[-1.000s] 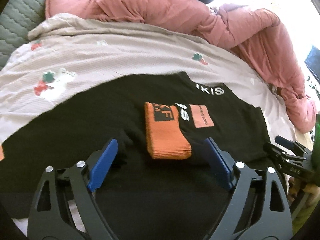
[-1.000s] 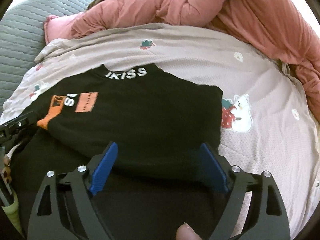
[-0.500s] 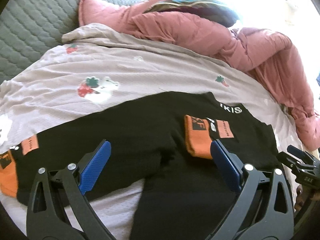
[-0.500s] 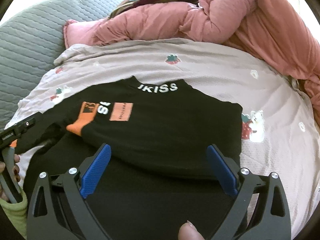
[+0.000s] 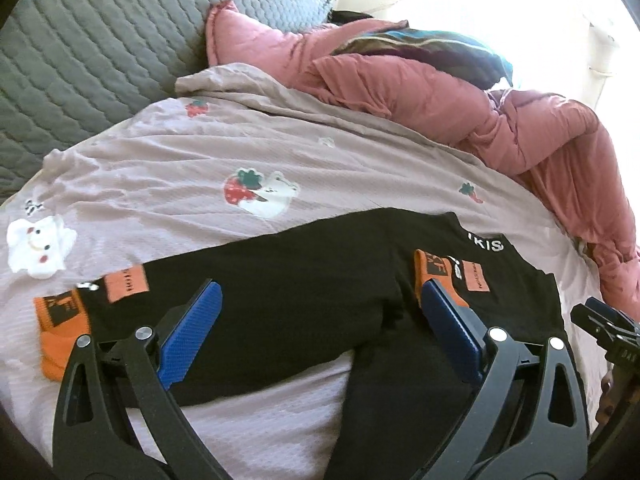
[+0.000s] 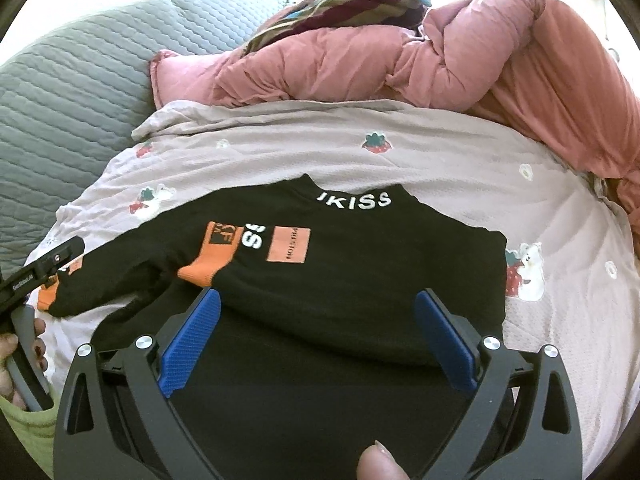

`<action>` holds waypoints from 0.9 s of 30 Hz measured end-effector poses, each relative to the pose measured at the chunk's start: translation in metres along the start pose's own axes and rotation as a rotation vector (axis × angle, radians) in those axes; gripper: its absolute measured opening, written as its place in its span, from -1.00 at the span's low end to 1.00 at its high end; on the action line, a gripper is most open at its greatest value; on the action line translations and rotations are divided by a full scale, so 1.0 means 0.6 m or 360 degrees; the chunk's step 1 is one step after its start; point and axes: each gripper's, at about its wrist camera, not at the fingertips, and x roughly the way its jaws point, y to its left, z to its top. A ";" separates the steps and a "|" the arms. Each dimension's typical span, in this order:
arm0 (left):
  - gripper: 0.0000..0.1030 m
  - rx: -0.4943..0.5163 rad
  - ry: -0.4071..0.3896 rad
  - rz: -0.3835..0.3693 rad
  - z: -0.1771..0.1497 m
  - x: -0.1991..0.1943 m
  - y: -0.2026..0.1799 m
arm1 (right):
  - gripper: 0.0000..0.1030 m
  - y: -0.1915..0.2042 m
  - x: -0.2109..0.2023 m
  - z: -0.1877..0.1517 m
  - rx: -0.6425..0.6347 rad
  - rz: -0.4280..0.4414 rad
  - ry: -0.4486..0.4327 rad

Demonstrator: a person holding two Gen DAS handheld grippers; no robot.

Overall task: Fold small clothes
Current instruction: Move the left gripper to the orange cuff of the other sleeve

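Black knit, orange cuffs: that's the little sweater [image 6: 360, 280] lying spread on the bed, on top of a pale pinkish sheet [image 5: 280, 148] printed with strawberries and white bears. Collar points toward the head of the bed, with white letters reading "KISS" on it. One sleeve is already folded across the chest, so its orange cuff [image 6: 208, 266] sits right next to an orange patch [image 6: 289, 245] on the front. The other sleeve [image 5: 224, 292] sticks straight out toward the sheet's left edge, ending in its own orange cuff [image 5: 60, 340] flat on the sheet, with a small orange patch [image 5: 126, 282] a bit further up the arm.

Both tools have blue pads on black frames. The left gripper [image 5: 320, 336] is wide apart, holding nothing, hanging over that stretched-out sleeve near where it meets the body; its right pad [image 5: 448, 332] lines up over the folded cuff, though I can't tell if it's actually touching cloth. The right gripper [image 6: 318, 340] is spread wide too, nothing in it, over the lower body of the sweater. A thumb tip [image 6: 380, 462] pokes in at the bottom of that view, and the other hand [image 6: 24, 364] with painted nails shows at the left edge wrapped around the left tool's handle.

Along the far side of the bed there's a bunched-up pink quilt [image 6: 440, 52], a striped cloth [image 6: 360, 0] on top of it, and a grey quilted headboard [image 5: 92, 52] at the back left.
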 end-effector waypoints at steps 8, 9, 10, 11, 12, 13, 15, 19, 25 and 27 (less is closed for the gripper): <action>0.81 -0.0049 -0.0042 0.0047 0.002 -0.030 0.035 | 0.91 0.031 -0.009 0.009 -0.0042 0.0035 -0.0029; 0.81 -0.0057 -0.0046 0.0056 0.002 -0.034 0.040 | 0.91 0.034 -0.011 0.009 -0.0045 0.0036 -0.0033; 0.81 -0.0063 -0.0048 0.0061 0.002 -0.037 0.044 | 0.91 0.038 -0.012 0.010 -0.0047 0.0042 -0.0038; 0.81 -0.0073 -0.0053 0.0068 0.001 -0.041 0.051 | 0.91 0.041 -0.012 0.011 -0.0050 0.0051 -0.0038; 0.81 -0.0080 -0.0057 0.0074 0.001 -0.044 0.056 | 0.91 0.045 -0.012 0.012 -0.0055 0.0058 -0.0037; 0.81 -0.0087 -0.0060 0.0084 0.001 -0.048 0.062 | 0.91 0.050 -0.011 0.014 -0.0063 0.0061 -0.0039; 0.81 -0.0096 -0.0062 0.0099 0.001 -0.053 0.071 | 0.91 0.059 -0.010 0.016 -0.0074 0.0078 -0.0037; 0.81 -0.0133 -0.0076 0.0138 0.000 -0.068 0.095 | 0.91 0.078 -0.008 0.020 -0.0087 0.0115 -0.0040; 0.81 -0.0176 -0.0094 0.0209 -0.002 -0.090 0.131 | 0.91 0.112 -0.001 0.026 -0.0137 0.0165 -0.0041; 0.81 -0.0192 -0.0098 0.0227 -0.003 -0.095 0.144 | 0.91 0.121 0.004 0.027 -0.0147 0.0172 -0.0034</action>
